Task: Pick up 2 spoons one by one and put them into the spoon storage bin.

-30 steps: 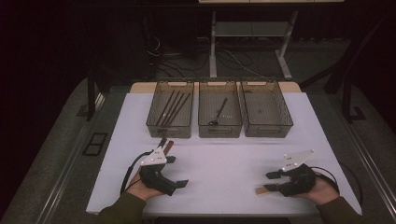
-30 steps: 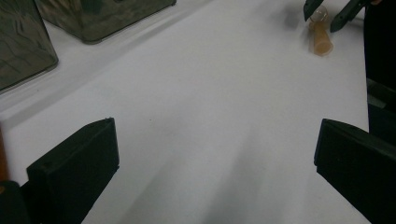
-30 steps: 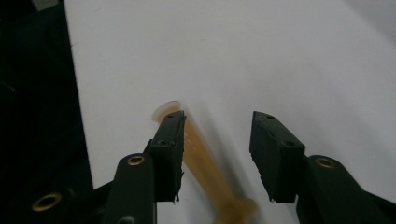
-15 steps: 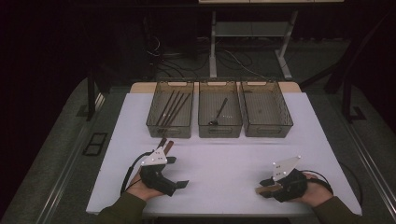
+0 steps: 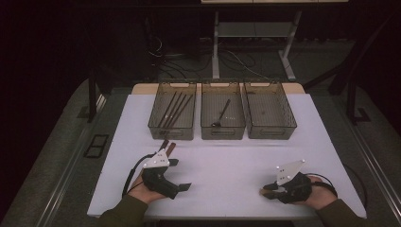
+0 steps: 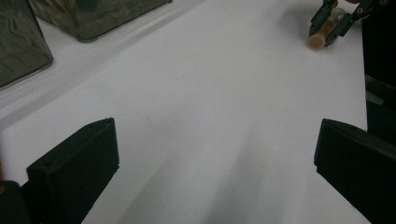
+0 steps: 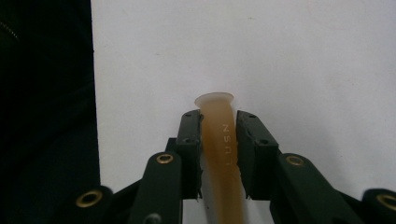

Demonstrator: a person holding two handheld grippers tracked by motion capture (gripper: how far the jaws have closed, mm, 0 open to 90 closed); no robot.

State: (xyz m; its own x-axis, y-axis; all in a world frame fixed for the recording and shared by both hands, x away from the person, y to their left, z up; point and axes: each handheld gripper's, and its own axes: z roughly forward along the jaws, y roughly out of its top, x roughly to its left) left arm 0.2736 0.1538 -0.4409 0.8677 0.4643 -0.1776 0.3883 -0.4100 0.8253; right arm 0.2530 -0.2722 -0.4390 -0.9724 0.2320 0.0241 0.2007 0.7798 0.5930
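Two grippers sit low over the white table [image 5: 227,165], near its front edge and well apart.

Right gripper [image 5: 268,193]: the jaws have just been closing and now clamp an amber, translucent handle [image 7: 222,140]. In the right gripper view the handle runs straight up between the two black jaws, both pads [image 7: 190,140] against its sides, and its flared end pokes out just past the tips. Raised lettering shows on it, too blurred to read. What the handle belongs to I cannot tell. In the left gripper view the same thing shows far off at top right, its tan end sticking out of the other gripper's jaws and lying on or just above the table. The high view puts it at front right, tip pointing towards the table's left.

Left gripper [image 5: 166,146]: jaws spread wide, nothing between them, just bare table in the left gripper view. It sits front left, tips pointing at the trays, just short of the left tray [image 5: 156,124].

Three smoky clear trays stand in a row at the far side, touching or nearly so. The left tray holds several dark sticks [image 5: 174,109]. The middle tray [image 5: 222,132] holds one dark spoon [image 5: 221,114]. The right tray [image 5: 291,120] has a small dark speck I cannot identify.
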